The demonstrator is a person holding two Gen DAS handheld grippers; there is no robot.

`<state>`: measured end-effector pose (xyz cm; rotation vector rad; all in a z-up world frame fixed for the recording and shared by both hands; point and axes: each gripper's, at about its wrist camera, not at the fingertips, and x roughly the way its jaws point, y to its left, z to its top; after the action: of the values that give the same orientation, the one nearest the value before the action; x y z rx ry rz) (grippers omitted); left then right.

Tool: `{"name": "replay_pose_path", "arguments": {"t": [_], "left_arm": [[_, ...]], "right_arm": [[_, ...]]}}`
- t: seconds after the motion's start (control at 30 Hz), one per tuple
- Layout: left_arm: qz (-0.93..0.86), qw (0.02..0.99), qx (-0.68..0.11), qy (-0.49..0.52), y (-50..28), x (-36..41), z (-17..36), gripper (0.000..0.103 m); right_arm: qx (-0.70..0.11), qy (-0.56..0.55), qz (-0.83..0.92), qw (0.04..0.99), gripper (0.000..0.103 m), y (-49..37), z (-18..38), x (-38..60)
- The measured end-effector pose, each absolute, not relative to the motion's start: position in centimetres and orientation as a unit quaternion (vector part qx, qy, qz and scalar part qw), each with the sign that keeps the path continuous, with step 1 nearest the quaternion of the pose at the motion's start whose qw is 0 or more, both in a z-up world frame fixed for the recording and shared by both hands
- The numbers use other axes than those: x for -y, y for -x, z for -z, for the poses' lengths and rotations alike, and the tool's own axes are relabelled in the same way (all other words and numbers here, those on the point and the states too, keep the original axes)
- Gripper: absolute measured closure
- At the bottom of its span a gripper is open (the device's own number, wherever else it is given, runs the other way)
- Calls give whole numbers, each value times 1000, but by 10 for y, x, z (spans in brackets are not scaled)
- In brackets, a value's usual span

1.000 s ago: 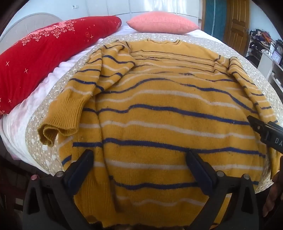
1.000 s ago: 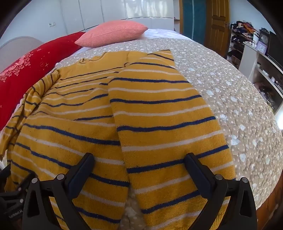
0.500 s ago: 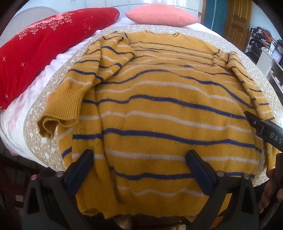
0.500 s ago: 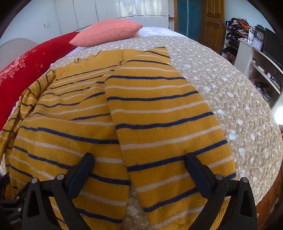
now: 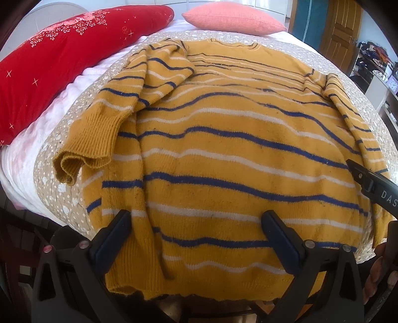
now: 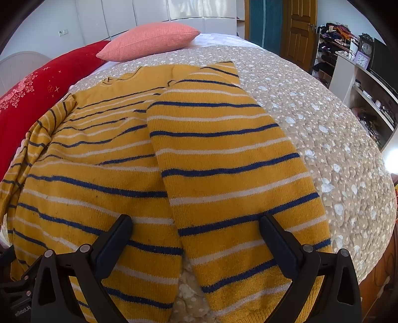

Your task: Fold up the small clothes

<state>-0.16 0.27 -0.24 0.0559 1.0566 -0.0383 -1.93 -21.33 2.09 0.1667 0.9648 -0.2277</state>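
A mustard-yellow sweater (image 5: 223, 154) with blue and white stripes lies flat on the bed, hem toward me. Its left sleeve (image 5: 119, 109) is folded down along the body, ribbed cuff curled near the bed's edge. In the right wrist view the sweater (image 6: 94, 174) lies with its right sleeve (image 6: 223, 174) laid straight down beside the body. My left gripper (image 5: 196, 223) hovers open over the hem with nothing between its fingers. My right gripper (image 6: 196, 226) is open above the right sleeve's lower part. The right gripper's black finger (image 5: 370, 183) shows at the left view's right edge.
The bed has a beige dotted quilt (image 6: 323, 139). A red pillow (image 5: 57, 64) and a pink cushion (image 5: 231, 17) lie at the head. White shelves (image 6: 360, 82) with a clock and clutter stand to the right, near a wooden door (image 6: 298, 27). A hand (image 5: 378, 270) shows at lower right.
Both grippers have drawn back toward the foot of the bed, so more of the sweater's hem and sleeve end shows. The sweater itself has not moved.
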Motion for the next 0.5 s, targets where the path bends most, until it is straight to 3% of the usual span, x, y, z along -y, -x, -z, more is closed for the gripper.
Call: {"name": "replay_pose_path", "arguments": {"t": [0.5], "left_arm": [[21, 863, -503, -31, 3, -4, 4, 0]], "right_arm": [[-450, -72, 117, 882, 0, 24, -19, 208]]}}
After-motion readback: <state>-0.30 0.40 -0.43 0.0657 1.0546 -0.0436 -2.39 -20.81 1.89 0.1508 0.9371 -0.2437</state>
